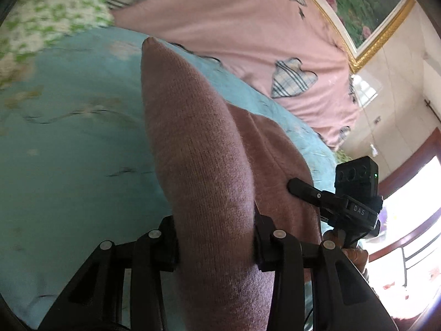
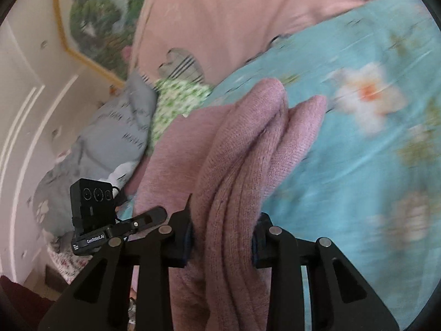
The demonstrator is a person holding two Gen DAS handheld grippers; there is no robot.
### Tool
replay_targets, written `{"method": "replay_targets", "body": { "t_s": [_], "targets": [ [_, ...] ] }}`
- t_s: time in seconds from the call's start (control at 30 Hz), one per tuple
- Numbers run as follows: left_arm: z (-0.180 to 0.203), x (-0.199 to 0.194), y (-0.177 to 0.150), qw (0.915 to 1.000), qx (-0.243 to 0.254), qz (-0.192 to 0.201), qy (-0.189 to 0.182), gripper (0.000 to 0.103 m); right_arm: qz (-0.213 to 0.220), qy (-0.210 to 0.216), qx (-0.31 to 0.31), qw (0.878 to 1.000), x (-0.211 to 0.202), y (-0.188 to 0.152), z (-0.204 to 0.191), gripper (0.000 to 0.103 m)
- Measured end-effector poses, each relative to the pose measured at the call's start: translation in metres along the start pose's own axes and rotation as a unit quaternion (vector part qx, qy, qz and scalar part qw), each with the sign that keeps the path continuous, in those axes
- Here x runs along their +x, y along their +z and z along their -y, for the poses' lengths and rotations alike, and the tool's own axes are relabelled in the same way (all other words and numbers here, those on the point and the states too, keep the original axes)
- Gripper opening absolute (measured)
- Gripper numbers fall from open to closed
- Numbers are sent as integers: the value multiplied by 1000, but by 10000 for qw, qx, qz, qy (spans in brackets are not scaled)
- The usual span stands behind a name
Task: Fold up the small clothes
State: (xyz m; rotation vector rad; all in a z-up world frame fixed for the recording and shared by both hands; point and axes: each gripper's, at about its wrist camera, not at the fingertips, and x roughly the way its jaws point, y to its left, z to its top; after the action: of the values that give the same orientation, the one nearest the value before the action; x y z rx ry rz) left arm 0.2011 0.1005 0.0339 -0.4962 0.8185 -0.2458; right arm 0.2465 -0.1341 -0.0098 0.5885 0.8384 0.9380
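A pink knitted garment (image 1: 198,143) is held up over a light blue floral bedspread (image 1: 69,138). My left gripper (image 1: 216,237) is shut on a thick fold of it, which bulges forward between the jaws. My right gripper (image 2: 223,237) is shut on several bunched layers of the same pink knitted garment (image 2: 248,143). The right gripper shows in the left wrist view (image 1: 303,189) at the right, against the cloth. The left gripper shows in the right wrist view (image 2: 148,218) at the left. The fingertips of both are hidden by the cloth.
A pink sheet with plaid hearts (image 1: 234,22) lies beyond the blue bedspread (image 2: 372,143). A green-flowered white cloth (image 1: 41,27) and a grey pillow (image 2: 110,138) lie at the side. A gold-framed flower picture (image 1: 366,5) hangs on the wall.
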Motion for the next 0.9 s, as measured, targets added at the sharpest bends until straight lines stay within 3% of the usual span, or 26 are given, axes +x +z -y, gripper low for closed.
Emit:
{"method": "replay_targets", "body": {
  "t_s": [0.13, 0.3, 0.5, 0.67, 0.77, 0.9],
  "targets": [
    [-35, -12, -13, 9996, -122, -78, 254, 39, -359, 187, 84, 9991, 49, -14, -4, 33],
    [-66, 2, -27, 9983, -482, -192, 281, 44, -440, 146, 455, 9979, 63, -22, 19, 33],
    [-53, 11, -31, 9961, -454, -161, 744, 62, -484, -419, 344, 9974, 61, -24, 20, 48],
    [-44, -20, -38, 9928, -463, -40, 1100, 63, -331, -970, 47, 9947, 42, -24, -2, 51],
    [-39, -49, -52, 9893, -408, 147, 1392, 63, 33, -1282, -300, 9913, 16, -30, -23, 57],
    [-19, -77, -80, 9878, 34, 206, 1544, 63, 431, -1131, -524, 9913, -20, -52, -49, 57]
  ]
}}
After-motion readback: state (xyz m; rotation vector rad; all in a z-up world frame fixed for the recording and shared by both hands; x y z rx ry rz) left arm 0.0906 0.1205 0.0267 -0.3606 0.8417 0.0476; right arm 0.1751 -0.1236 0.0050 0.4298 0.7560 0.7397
